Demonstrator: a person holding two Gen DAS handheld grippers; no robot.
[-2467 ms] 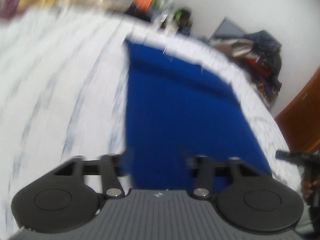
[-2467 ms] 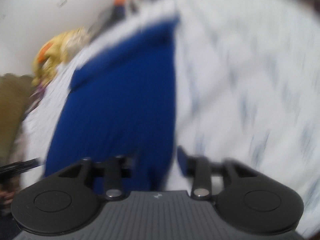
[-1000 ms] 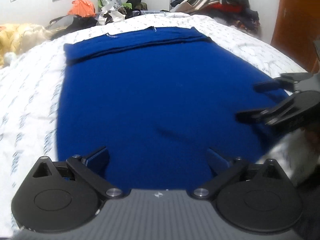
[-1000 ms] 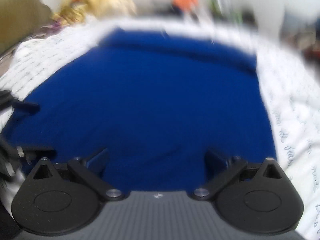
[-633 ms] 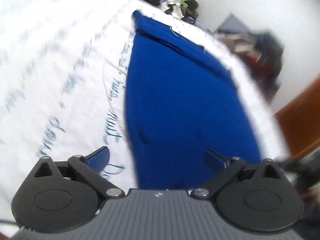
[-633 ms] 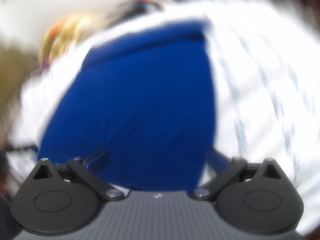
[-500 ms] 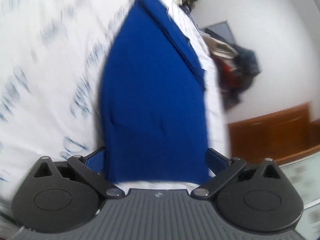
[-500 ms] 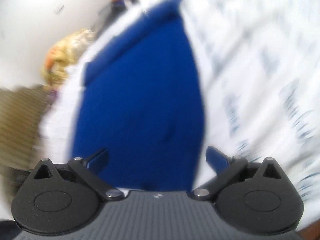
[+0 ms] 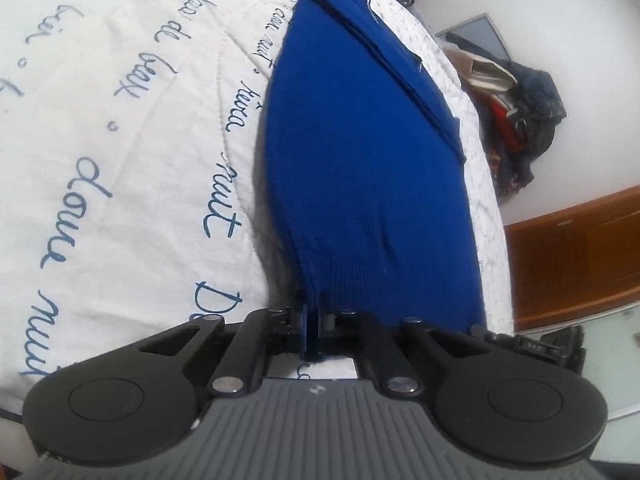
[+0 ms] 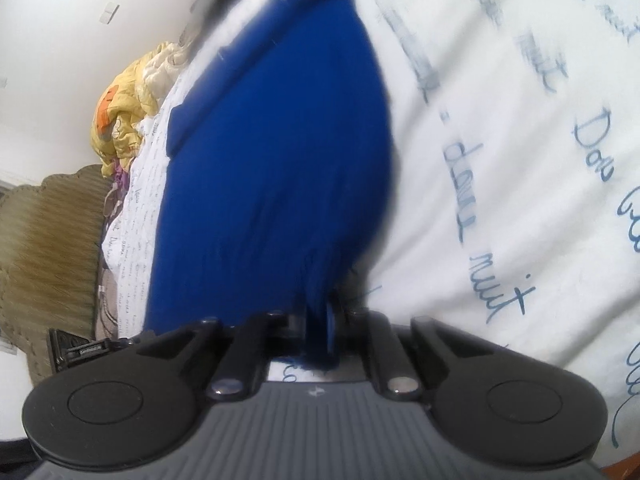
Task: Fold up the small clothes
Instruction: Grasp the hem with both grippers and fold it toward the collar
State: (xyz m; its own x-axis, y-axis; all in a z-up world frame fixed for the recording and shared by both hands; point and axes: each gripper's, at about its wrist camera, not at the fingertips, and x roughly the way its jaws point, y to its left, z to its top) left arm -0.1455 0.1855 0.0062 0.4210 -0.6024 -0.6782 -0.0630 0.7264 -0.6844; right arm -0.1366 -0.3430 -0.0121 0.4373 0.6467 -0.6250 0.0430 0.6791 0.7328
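Blue knit sweater [image 9: 368,160] is lying flat on the script-printed white bedspread [image 9: 120,140], stretching away ahead of the jaws. Left gripper [image 9: 314,322] is pinching its ribbed hem corner, jaws nearly closed. Right wrist view, partly blurred: right gripper [image 10: 320,330] is likewise clamping the sweater's [image 10: 272,152] near hem between nearly closed jaws.
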